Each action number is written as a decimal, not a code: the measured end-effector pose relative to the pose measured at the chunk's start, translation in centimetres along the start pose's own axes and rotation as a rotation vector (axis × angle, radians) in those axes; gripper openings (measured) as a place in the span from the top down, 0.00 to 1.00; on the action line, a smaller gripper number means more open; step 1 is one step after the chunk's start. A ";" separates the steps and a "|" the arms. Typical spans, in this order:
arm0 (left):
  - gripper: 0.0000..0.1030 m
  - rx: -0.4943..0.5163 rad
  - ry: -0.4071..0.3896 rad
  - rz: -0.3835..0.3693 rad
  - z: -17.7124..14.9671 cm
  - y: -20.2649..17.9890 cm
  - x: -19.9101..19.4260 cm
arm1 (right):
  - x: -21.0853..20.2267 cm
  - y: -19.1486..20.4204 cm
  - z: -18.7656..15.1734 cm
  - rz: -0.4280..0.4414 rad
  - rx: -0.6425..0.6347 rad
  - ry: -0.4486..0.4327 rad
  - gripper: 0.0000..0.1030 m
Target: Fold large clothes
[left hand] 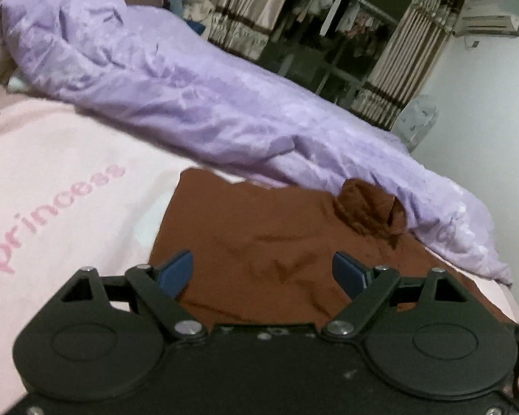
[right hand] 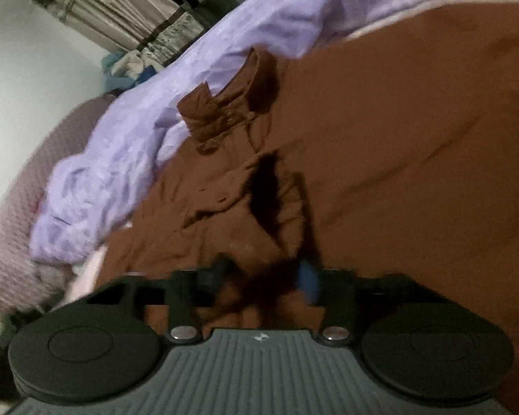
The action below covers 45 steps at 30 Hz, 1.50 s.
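The right tool (right hand: 264, 273) has its jaws drawn in on a bunched ridge of the brown garment (right hand: 398, 138). The view is blurred here, but cloth fills the narrow gap between the fingers and rises in a fold just ahead of them, so I judge it clamped on that fabric. The pinch sits near the placket, below the collar (right hand: 231, 97). That seems a sensible place to take hold if this side of the garment is to be lifted and carried over.

The left tool (left hand: 262, 273) stands with its blue pads (left hand: 176, 271) wide apart and nothing between them. It hangs over a flat, lightly creased stretch of the same garment. It looks ready to come down on an edge or crease, so that both ends of a fold line can be held at once.

The garment lies spread on the bed, over a pale pink sheet (left hand: 52, 180) printed with the word "princess". One rumpled end, probably the collar, touches the lilac duvet (left hand: 190, 97) heaped along the far side. The duvet is pushed back, likely to leave flat room for folding, though it crowds the garment's far edge. Beyond it are curtains (left hand: 398, 69) and a rail of hanging clothes (left hand: 328, 20).
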State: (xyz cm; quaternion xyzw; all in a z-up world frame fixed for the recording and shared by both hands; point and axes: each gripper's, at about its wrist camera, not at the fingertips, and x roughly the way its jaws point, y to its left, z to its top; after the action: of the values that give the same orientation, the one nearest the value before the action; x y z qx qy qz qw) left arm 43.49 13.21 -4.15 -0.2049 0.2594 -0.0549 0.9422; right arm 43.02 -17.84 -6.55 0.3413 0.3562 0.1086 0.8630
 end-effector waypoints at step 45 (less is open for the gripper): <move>0.09 0.239 0.119 0.085 -1.9 -5.8 2.7 | -13.7 -5.4 1.9 -0.204 -0.175 -0.354 0.44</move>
State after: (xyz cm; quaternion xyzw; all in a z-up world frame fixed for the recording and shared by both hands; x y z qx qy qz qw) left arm 44.80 6.72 -4.49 -0.0763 0.3147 -0.0573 0.9444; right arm 34.12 -28.74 -1.71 0.2411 0.2212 -0.0105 0.9449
